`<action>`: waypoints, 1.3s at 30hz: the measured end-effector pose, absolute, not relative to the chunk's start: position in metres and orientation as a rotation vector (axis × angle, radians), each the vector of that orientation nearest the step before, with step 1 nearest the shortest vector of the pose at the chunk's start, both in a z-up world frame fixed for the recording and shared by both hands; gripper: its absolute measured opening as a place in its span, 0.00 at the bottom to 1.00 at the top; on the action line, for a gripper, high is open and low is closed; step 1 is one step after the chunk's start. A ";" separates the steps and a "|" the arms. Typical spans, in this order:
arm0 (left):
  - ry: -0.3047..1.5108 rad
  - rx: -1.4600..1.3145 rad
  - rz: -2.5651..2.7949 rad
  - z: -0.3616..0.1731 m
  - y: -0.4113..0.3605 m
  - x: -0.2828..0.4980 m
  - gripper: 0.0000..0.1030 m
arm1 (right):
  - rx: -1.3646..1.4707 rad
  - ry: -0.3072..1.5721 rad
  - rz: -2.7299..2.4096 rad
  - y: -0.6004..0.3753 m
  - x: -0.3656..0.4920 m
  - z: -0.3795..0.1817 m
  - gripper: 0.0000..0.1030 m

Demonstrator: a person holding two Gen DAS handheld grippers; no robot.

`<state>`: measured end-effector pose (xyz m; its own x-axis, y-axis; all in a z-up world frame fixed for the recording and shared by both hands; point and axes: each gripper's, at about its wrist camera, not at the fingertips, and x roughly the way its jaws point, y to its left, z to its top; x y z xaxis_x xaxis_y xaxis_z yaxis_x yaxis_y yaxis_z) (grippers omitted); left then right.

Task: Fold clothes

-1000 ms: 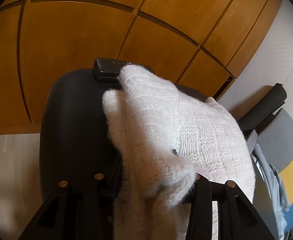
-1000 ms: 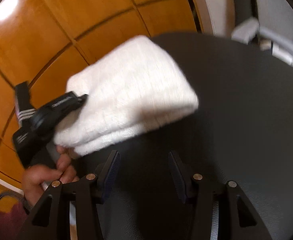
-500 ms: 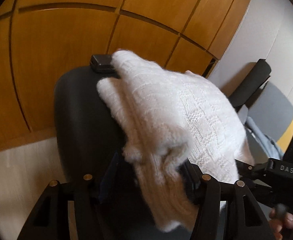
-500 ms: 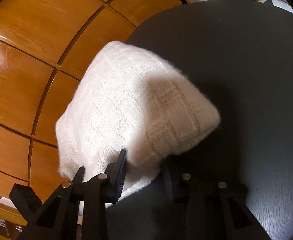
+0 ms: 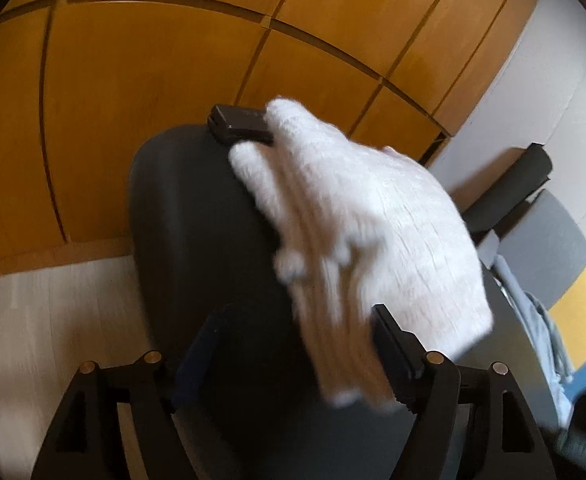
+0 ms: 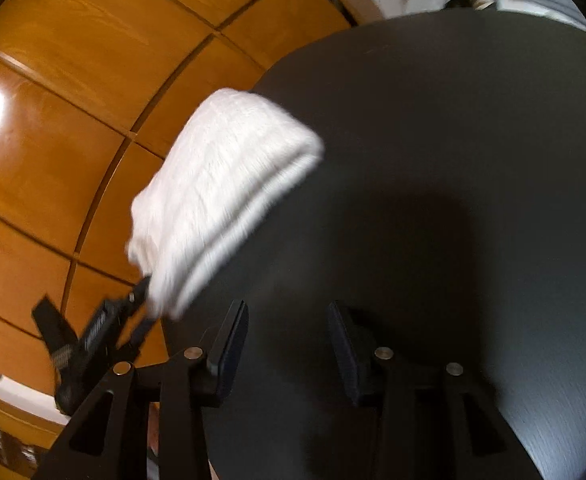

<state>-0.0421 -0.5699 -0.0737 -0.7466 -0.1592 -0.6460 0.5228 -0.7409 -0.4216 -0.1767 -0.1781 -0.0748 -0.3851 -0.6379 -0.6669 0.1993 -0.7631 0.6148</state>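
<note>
Lying folded on the dark round counter (image 5: 197,216), near its far edge by the wooden wall panels (image 5: 153,60): a white knit sweater (image 5: 365,224), thick with several layers at the near side, blurred in both views. Touching the sweater's far corner at the counter edge, a small dark box (image 5: 239,124). Over the sweater's near end, the left tongs (image 5: 293,344), jaws opening and already wide; sweater's edge between the two fingers, against or just beside the right-hand one, well clear of the other, so no squeeze on the cloth. Seen from the right wrist, those same left tongs (image 6: 139,300) at the sweater's (image 6: 221,188) lower left end. Over bare counter (image 6: 453,160), just to the right of the sweater, the right tongs (image 6: 289,340), jaws opening at a middling gap, nothing between them. Beyond the counter at right, a grey chair (image 5: 545,248) with a yellow and blue part, pale blue cloth (image 5: 541,332) hanging beside it, white wall behind.
</note>
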 end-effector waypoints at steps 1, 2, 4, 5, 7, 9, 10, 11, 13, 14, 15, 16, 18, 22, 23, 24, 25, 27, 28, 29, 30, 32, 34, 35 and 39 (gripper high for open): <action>0.825 0.845 -2.488 -0.072 -0.564 -0.038 0.74 | 1.319 -0.566 -2.203 -0.168 -0.161 -0.071 0.41; 0.797 0.850 -2.495 -0.070 -0.558 -0.033 0.74 | 1.311 -0.520 -2.242 -0.154 -0.143 -0.067 0.41; 0.739 0.864 -2.507 -0.066 -0.547 -0.025 0.74 | 1.294 -0.462 -2.305 -0.130 -0.119 -0.061 0.41; 0.719 0.877 -2.509 -0.065 -0.541 -0.022 0.74 | 1.285 -0.432 -2.336 -0.118 -0.107 -0.058 0.41; 0.717 0.912 -2.507 -0.064 -0.531 -0.018 0.73 | 1.272 -0.379 -2.377 -0.108 -0.089 -0.052 0.42; 0.748 0.945 -2.507 -0.065 -0.520 -0.014 0.71 | 1.261 -0.328 -2.409 -0.103 -0.074 -0.045 0.43; 0.768 0.959 -2.508 -0.065 -0.515 -0.012 0.71 | 1.255 -0.303 -2.424 -0.100 -0.066 -0.042 0.44; 0.784 0.975 -2.511 -0.065 -0.509 -0.009 0.71 | 1.248 -0.268 -2.436 -0.104 -0.063 -0.039 0.44; 0.770 1.015 -2.528 -0.064 -0.493 -0.005 0.73 | 1.228 -0.179 -2.447 -0.125 -0.066 -0.037 0.45; 0.745 1.030 -2.539 -0.063 -0.482 -0.002 0.73 | 1.218 -0.134 -2.452 -0.135 -0.067 -0.037 0.45; 0.725 1.038 -2.546 -0.062 -0.475 0.000 0.76 | 1.203 -0.085 -2.456 -0.144 -0.067 -0.036 0.45; 0.699 1.048 -2.558 -0.060 -0.467 0.003 0.77 | 1.180 -0.037 -2.460 -0.156 -0.068 -0.035 0.45; 0.648 1.066 -2.572 -0.058 -0.453 0.009 0.88 | 1.127 0.050 -2.473 -0.174 -0.071 -0.033 0.45; 0.590 1.056 -2.524 -0.052 -0.448 0.009 0.92 | 1.005 0.202 -2.502 -0.200 -0.081 -0.027 0.50; 0.583 1.054 -2.505 -0.050 -0.451 0.010 0.92 | 0.972 0.225 -2.511 -0.205 -0.084 -0.025 0.51; 0.577 1.052 -2.483 -0.049 -0.453 0.011 0.92 | 0.938 0.248 -2.519 -0.211 -0.087 -0.023 0.51; 0.575 1.051 -2.465 -0.048 -0.456 0.009 0.92 | 0.904 0.270 -2.527 -0.216 -0.092 -0.021 0.52; 0.582 1.037 -2.446 -0.047 -0.464 0.006 0.92 | 0.864 0.289 -2.545 -0.224 -0.100 -0.020 0.56; 0.584 1.027 -2.436 -0.046 -0.468 0.004 0.92 | 0.849 0.294 -2.554 -0.228 -0.105 -0.020 0.59; 0.578 1.005 -2.422 -0.045 -0.471 0.005 0.92 | 0.834 0.300 -2.563 -0.231 -0.109 -0.020 0.63; 0.572 0.983 -2.407 -0.044 -0.474 0.005 0.92 | 0.822 0.303 -2.571 -0.236 -0.114 -0.021 0.65; 0.570 0.950 -2.384 -0.043 -0.480 0.006 0.92 | 0.807 0.305 -2.585 -0.242 -0.120 -0.024 0.75; 0.571 0.926 -2.366 -0.042 -0.485 0.008 0.93 | 0.789 0.305 -2.600 -0.246 -0.124 -0.025 0.76; 0.557 0.929 -2.360 -0.043 -0.485 0.007 0.93 | 0.776 0.304 -2.609 -0.249 -0.126 -0.024 0.78; 0.490 0.945 -2.342 -0.046 -0.483 0.005 0.93 | 0.754 0.319 -2.614 -0.256 -0.134 -0.026 0.80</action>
